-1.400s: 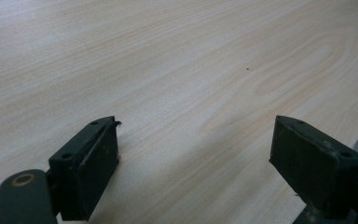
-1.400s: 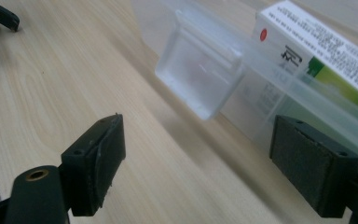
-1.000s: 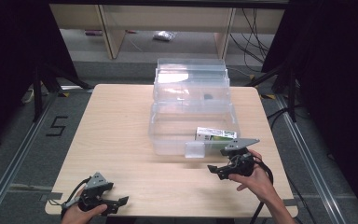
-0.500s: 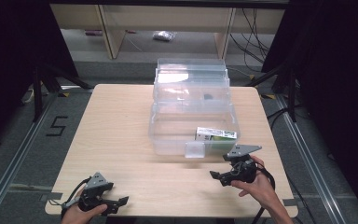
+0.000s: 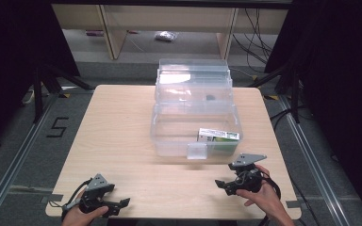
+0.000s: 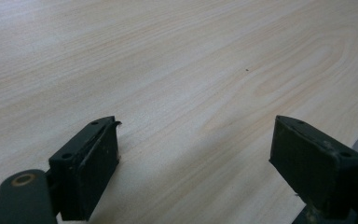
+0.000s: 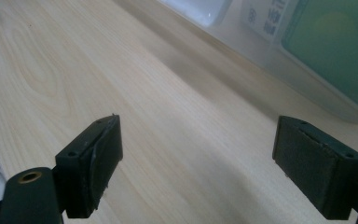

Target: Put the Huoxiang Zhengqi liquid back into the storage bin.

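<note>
While two hand-held grippers rest low at the bottom of the high view, one clear plastic box [image 5: 195, 126] stands at the centre of the pale wooden table [image 5: 118, 132], its lid tipped up behind it toward the top of the frame. One green-and-white carton [image 5: 218, 137] lies inside the box, at its lower right corner; printing runs along the carton's white strip but is too small to read. One square latch tab [image 5: 197, 151] hangs from the box's near wall, just left of the carton. A black figure "5" [image 5: 58, 127] is marked on the floor at the left of the frame.

At lower left of the high view, the left gripper [image 5: 117, 204] sits at the table's near edge in a hand [image 5: 82, 217], well apart from the box. Its own view shows both black jaws spread wide over bare wood grain, with nothing between them.

At lower right, the right gripper [image 5: 222, 185] is held in the other hand [image 5: 259, 197], near the box's front right corner and apart from it. Its own view shows the jaws [image 7: 198, 158] likewise spread wide and empty above the tabletop, with the box wall and the carton's green face [image 7: 331, 42] across the upper right; the label there is blurred beyond reading.
</note>
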### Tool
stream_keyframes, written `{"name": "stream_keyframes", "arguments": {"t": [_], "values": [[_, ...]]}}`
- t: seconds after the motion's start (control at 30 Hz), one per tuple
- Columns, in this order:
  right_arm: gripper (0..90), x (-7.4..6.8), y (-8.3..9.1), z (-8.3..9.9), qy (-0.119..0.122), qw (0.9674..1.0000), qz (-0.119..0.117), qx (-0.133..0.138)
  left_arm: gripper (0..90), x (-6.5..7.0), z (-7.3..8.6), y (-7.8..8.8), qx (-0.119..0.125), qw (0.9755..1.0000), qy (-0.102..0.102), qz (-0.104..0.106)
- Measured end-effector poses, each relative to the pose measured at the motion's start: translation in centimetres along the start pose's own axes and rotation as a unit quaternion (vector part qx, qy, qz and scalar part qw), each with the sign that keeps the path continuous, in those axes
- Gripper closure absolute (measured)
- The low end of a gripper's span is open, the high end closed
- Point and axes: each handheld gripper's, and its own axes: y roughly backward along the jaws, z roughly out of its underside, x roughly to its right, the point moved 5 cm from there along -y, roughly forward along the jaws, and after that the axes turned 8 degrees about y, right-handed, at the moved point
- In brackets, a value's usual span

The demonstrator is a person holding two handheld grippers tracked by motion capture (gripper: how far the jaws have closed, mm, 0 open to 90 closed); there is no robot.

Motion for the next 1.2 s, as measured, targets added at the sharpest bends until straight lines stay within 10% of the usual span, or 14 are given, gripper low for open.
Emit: {"name": "stream_keyframes", "arguments": {"t": [1.2], "values": [[17.1, -1.2, 0.5, 4.3, -0.007, 0.9972, 0.043, -0.061, 14.8, 0.0, -0.1, 0.2, -0.001, 1.0000, -0.005, -0.002]]}}
